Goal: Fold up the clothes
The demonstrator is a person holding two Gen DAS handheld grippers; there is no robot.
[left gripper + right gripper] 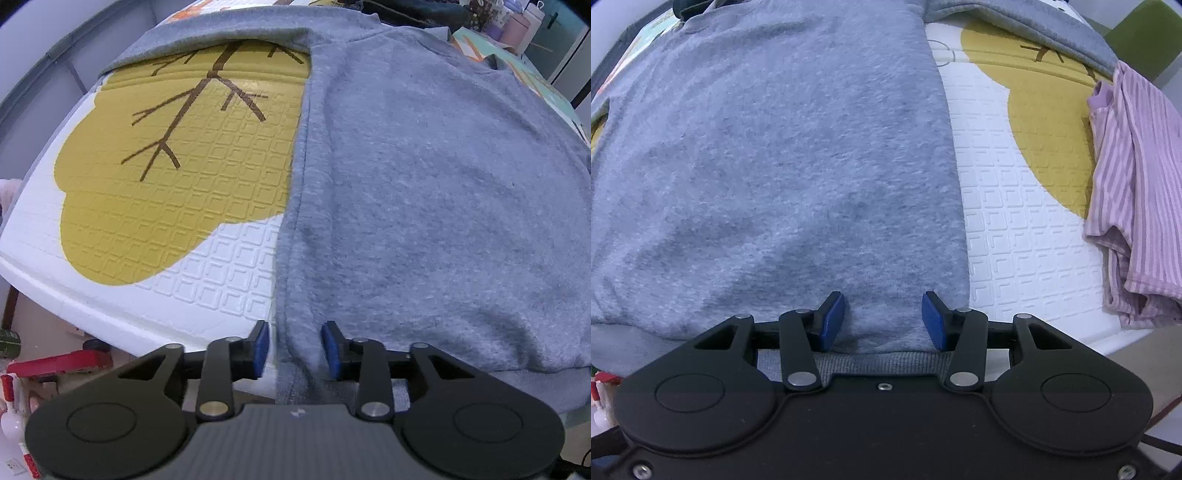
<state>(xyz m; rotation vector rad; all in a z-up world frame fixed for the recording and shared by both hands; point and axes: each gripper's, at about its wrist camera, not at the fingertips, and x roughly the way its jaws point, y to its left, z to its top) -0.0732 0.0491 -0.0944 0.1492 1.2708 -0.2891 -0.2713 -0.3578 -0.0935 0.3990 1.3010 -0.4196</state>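
Fabric of the grey fleece sweatshirt (424,177) is lying flat on the yellow-and-white embossed foam mat (166,206); its near hem is sitting between both half-open, empty-looking pairs, left gripper (294,349) and right gripper (883,320). Each should be pinching both layers evenly before lifting.

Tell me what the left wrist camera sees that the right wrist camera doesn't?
Only the left wrist view shows the brown branch drawing on the mat's yellow patch, a red thing down below the mat edge, and the left gripper, jaws apart astride the sweatshirt's side edge. Only the right wrist view shows the striped purple garment lying at the right, and the right gripper, jaws apart over the sweatshirt's hem. Both show the grey sweatshirt spread flat on the white and yellow mat.
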